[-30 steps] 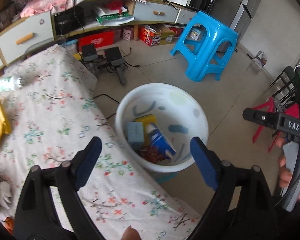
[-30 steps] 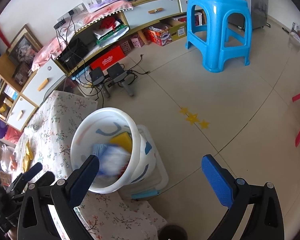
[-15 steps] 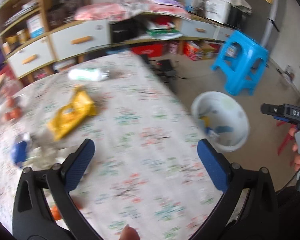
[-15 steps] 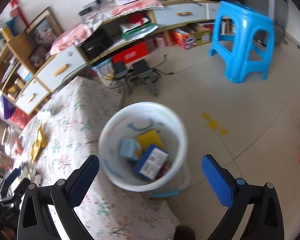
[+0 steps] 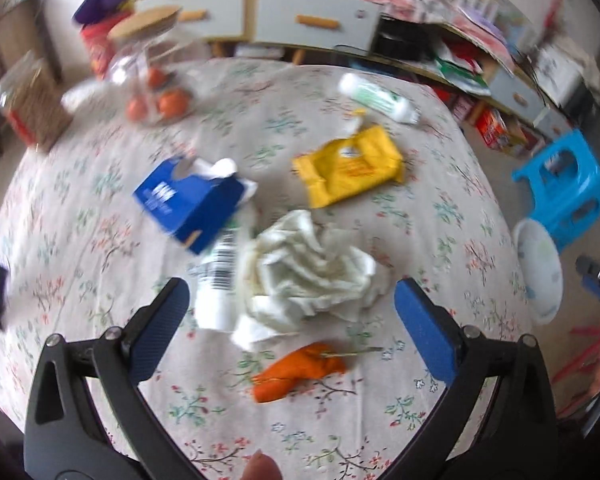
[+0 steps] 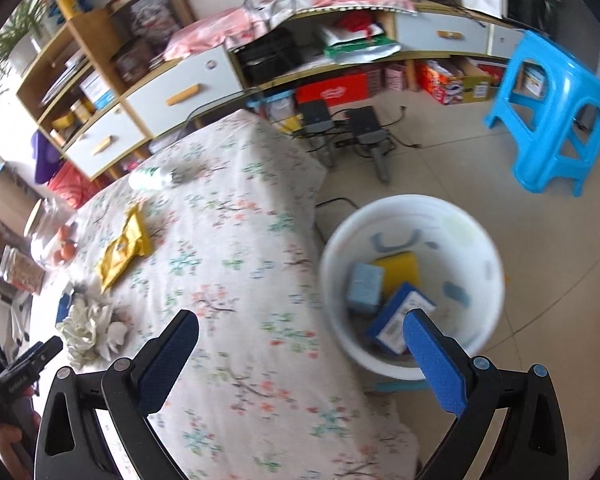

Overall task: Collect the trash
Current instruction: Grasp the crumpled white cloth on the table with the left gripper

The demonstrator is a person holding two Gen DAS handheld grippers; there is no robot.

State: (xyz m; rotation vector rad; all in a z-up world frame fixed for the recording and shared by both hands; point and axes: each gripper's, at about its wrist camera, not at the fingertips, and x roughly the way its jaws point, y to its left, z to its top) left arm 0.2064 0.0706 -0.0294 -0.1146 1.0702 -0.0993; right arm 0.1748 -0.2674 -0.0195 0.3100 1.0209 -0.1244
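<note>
Only the right wrist view looks into the white bucket (image 6: 412, 280), lower right, boxes inside. The left gripper (image 5: 292, 312), jaws just widened, hangs spread and empty over crumpled tissue (image 5: 308, 272); the right gripper (image 6: 300, 344) is likewise spread, holding nothing.

Both tools are showing the same build — black plastic frames with triangular cut-outs and round silver screw heads at the pivots. The left gripper (image 5: 292, 312) is wearing blue textured pads (image 5: 424, 332) on its two fingers, and the right gripper (image 6: 300, 356) is carrying matching blue pads (image 6: 436, 364). A bare fingertip (image 5: 262, 468) is peeking in at the bottom edge of the left wrist view.
</note>
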